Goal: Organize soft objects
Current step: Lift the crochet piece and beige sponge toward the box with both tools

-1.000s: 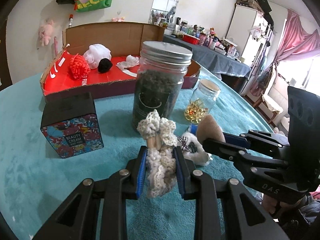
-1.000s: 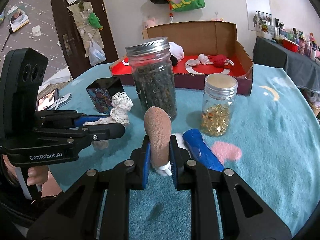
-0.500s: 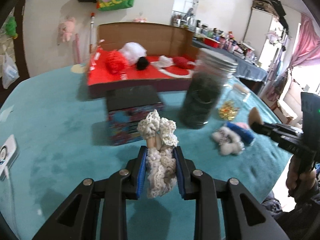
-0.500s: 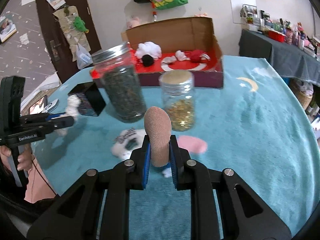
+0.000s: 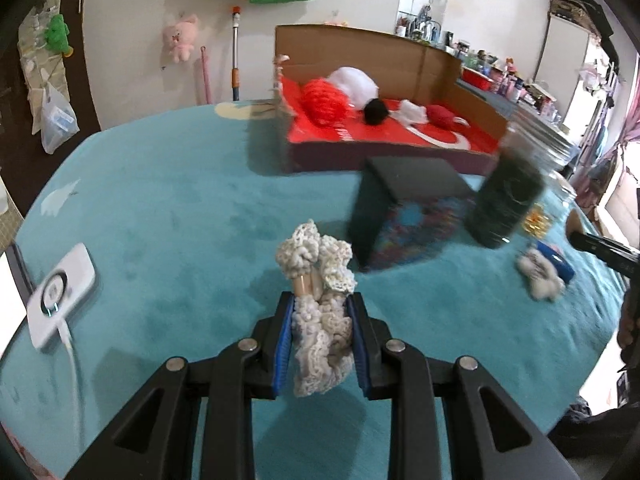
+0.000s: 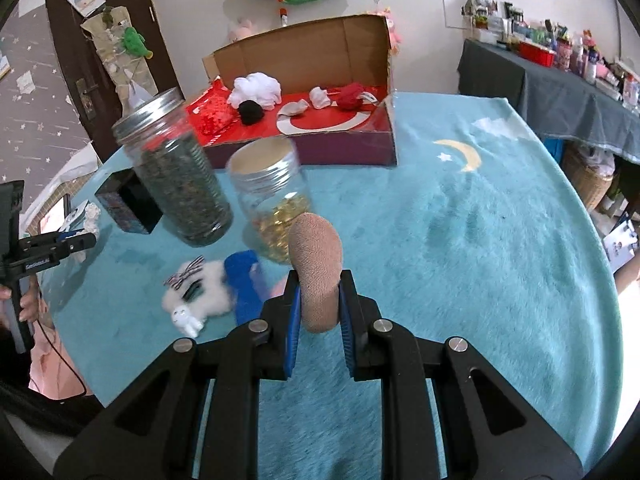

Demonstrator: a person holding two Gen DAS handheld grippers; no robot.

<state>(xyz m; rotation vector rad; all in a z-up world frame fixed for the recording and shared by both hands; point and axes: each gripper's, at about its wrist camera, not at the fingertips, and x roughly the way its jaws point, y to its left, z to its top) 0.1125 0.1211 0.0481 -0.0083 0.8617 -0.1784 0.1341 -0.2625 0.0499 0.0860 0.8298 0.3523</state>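
Note:
My left gripper is shut on a cream crocheted lace piece, held above the teal table cover. My right gripper is shut on a tan rounded soft pad that sticks up between its blue pads. At the back of the table lies an open cardboard box with a red floor, holding white, black and red soft items. A white fluffy toy with a striped bow and a blue soft piece rest on the table near my right gripper.
A tall jar of dark leaves, a small jar of golden capsules and a patterned black tin stand between the grippers and the box. A white power bank with cable lies at the left. A dark cluttered side table stands far right.
Both grippers have swung apart, the left one leftwards and the right one rightwards, each keeping its soft item. The jars and tin slid sideways in both views.

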